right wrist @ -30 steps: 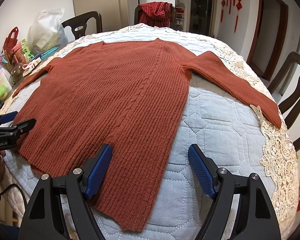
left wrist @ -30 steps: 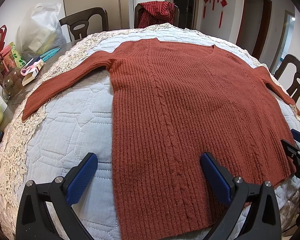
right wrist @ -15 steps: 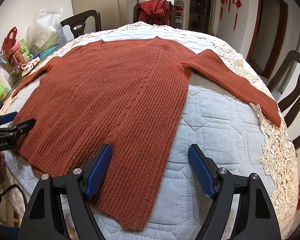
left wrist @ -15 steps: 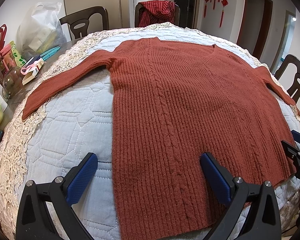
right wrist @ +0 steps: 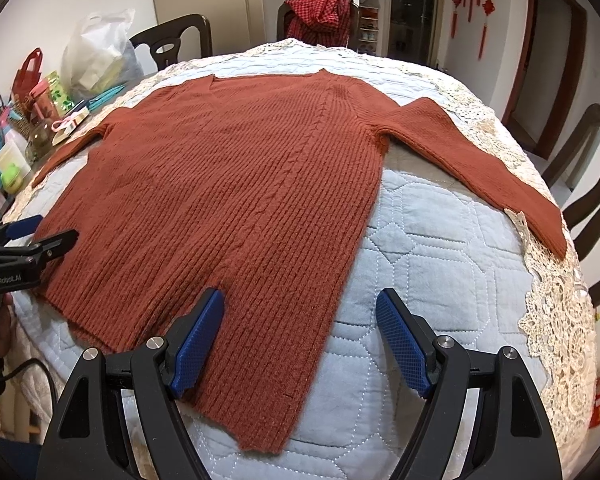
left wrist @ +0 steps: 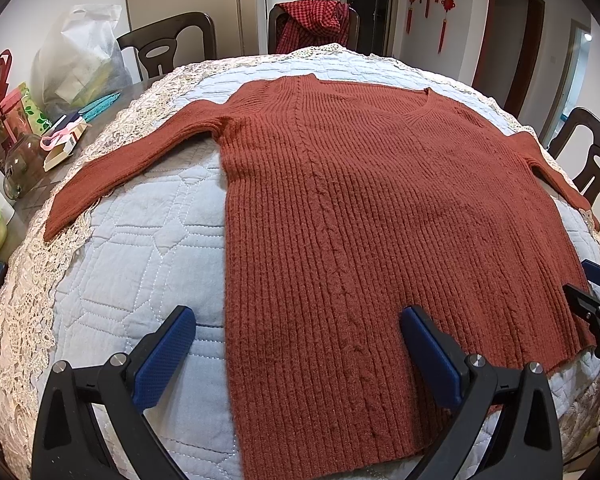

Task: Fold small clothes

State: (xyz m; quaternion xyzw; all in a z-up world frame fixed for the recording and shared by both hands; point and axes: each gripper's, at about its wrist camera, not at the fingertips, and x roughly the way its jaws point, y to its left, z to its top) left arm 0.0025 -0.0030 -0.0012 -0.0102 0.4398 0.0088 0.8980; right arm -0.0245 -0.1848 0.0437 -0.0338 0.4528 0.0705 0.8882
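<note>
Nothing much shifted since 0.5 s ago. Sweater [left wrist: 380,216] lies flat on the quilted surface [left wrist: 140,248], long axis running away, hem nearest. Left gripper [left wrist: 296,344] and right gripper [right wrist: 300,332] hover spread, empty, each straddling 1 hem corner.

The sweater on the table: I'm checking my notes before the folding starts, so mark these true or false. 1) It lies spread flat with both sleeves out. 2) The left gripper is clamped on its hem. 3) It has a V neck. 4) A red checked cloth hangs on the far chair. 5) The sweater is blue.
1) True: the sweater lies flat on the quilted cover, sleeves out to the sides.
2) False: the left gripper has its jaws open over the hem.
3) True.
4) True: the checked cloth drapes the chair.
5) False: it is rust red.
The right gripper is open too.
</note>
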